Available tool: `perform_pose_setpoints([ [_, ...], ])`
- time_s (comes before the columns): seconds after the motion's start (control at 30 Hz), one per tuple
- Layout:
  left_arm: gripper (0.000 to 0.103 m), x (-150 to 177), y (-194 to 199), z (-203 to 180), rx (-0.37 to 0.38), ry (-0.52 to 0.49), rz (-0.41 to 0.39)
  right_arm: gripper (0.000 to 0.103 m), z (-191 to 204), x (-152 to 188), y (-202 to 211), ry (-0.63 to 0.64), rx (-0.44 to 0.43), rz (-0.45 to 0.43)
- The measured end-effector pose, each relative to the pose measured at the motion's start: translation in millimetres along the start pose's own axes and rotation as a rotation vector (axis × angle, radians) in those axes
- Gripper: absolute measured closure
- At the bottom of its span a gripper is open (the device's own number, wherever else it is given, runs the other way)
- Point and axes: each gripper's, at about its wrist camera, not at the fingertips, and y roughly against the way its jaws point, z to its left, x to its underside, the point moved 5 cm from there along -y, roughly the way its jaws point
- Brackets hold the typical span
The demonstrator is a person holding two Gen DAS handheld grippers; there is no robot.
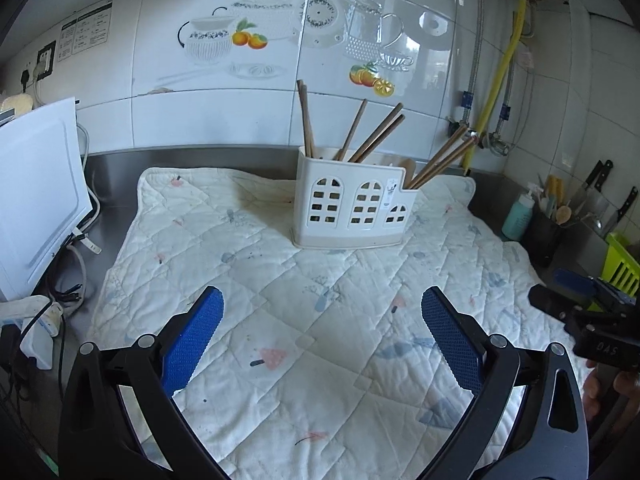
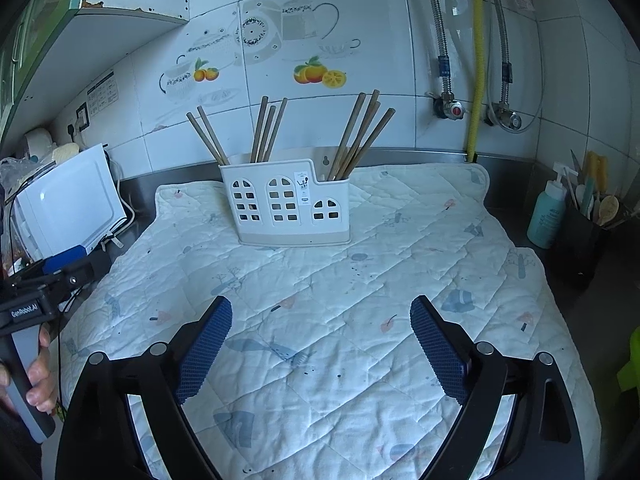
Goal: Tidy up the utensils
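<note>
L gripper (image 1: 322, 308): jaws spread wide, nothing btwn the blue pads (image 1: 192, 340), pointing fwd and angled down. R gripper (image 2: 321, 318): jaws likewise wide apart, empty, same downward tilt. Both side by side, apart, not touching. Person's L hand (image 2: 38, 376) wrapped round the L gripper's handle; fingers of R hand (image 1: 600, 392) partly visible on the R gripper's handle.

You had cool, even daylight in both views, bright enough that the quilted mat (image 1: 280, 280) showed only faint shadows. Window glare sat on the glossy wall tiles (image 1: 420, 20), washing out their printed decoration. Fisheye bending curved the tile lines, and the corners fell to black. Focus was sharp throughout, with no motion blur.
</note>
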Motion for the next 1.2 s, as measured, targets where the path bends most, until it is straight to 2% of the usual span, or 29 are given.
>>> perform_pose_setpoints([
  [0.1,0.005,1.4,0.4,-1.6,0.028,-0.001,0.007,0.015,-1.4,1.3,-0.9,-0.008,0.001,0.004],
  [0.33,0.005,6.9,-3.2,-5.5,0.011,-0.031,0.028,0.015,0.9,2.1,-2.8,-0.004,0.0,0.009],
  [1.2,0.005,17.3,-13.7,-7.4,-0.013,-0.04,0.074,0.014,3.4,-1.6,2.5,0.015,0.014,-0.006],
])
